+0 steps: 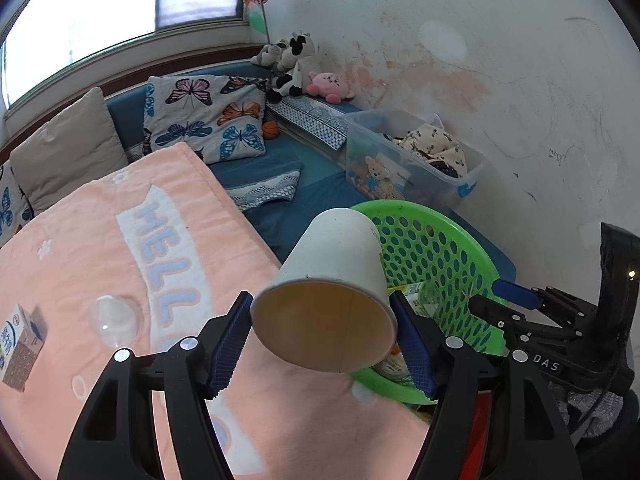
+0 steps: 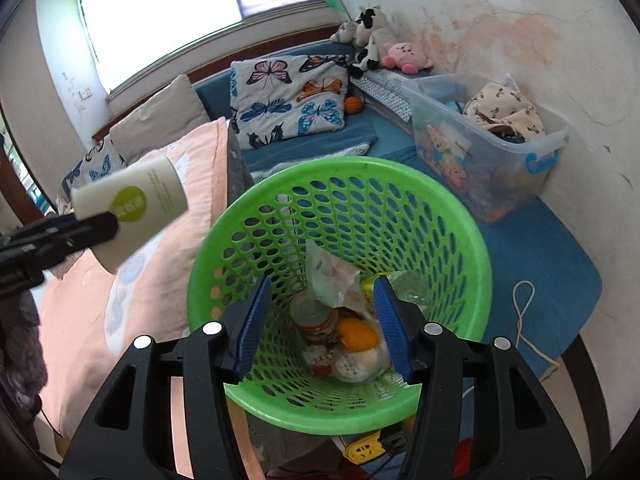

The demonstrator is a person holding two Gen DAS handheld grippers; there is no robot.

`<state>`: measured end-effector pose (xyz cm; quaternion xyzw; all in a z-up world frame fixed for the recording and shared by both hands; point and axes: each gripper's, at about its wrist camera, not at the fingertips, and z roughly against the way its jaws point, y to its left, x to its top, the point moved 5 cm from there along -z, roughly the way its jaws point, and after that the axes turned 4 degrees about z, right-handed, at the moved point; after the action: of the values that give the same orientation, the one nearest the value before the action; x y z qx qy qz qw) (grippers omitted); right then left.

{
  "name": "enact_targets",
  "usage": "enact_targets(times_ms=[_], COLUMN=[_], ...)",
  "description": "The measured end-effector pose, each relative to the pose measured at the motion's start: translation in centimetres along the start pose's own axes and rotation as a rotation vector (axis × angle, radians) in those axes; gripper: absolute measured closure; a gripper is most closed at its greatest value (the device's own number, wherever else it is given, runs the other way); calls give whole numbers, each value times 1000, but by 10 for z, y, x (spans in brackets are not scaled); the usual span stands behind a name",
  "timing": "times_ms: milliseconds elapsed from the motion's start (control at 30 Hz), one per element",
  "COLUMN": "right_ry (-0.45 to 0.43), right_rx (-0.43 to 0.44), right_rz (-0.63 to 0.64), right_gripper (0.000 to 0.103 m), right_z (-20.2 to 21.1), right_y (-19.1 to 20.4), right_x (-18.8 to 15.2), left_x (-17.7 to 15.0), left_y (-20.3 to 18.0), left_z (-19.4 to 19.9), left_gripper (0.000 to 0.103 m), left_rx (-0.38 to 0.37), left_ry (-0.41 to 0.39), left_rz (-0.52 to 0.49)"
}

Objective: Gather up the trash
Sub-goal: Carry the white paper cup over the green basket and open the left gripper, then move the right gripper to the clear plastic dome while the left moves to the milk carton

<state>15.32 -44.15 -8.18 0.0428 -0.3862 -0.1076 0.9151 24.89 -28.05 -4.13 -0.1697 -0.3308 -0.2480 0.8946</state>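
Note:
A white paper cup [image 1: 332, 252] lies on its side between the blue pads of my left gripper [image 1: 320, 320], mouth toward the camera; the gripper is shut on it near the rim. The cup [image 2: 148, 200] hangs left of the green perforated basket [image 2: 460, 216], over the pink blanket. My right gripper [image 2: 322, 292] stands open above the basket's mouth, nothing between its pads. Inside the basket lie a crumpled plastic bag [image 2: 332, 276], a can [image 2: 316, 320] and an orange item [image 2: 356, 334]. A small carton [image 1: 22, 344] and a clear plastic dome [image 1: 114, 320] rest on the blanket [image 1: 80, 240].
A clear storage bin [image 2: 480, 148] with toys and cloth stands against the wall behind the basket. Butterfly pillows [image 2: 288, 96] and plush toys [image 2: 372, 36] line the bed's far side. A yellow power strip [image 2: 364, 448] and a white cord [image 2: 524, 320] lie near the basket.

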Motion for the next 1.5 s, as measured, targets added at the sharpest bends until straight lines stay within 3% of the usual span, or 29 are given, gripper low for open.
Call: enact_targets(times_ms=[500, 667, 800, 1100, 1500], right_ry=[-48, -52, -55, -56, -30], right_rx=[-17, -12, -4, 34, 132], right_rz=[-44, -52, -46, 4, 127], right_gripper=[40, 40, 40, 37, 36], right_z=[29, 30, 32, 31, 9], right_y=[-25, -24, -18, 13, 99], right_x=[-2, -1, 0, 7, 22], left_x=[-17, -21, -23, -28, -54], left_y=[-51, -56, -52, -4, 98], left_z=[-38, -37, -30, 0, 45], left_gripper=[32, 24, 24, 24, 24], left_rx=[-58, -75, -80, -29, 127], left_ry=[96, 97, 86, 49, 19], left_rz=[-66, -75, -76, -9, 77])
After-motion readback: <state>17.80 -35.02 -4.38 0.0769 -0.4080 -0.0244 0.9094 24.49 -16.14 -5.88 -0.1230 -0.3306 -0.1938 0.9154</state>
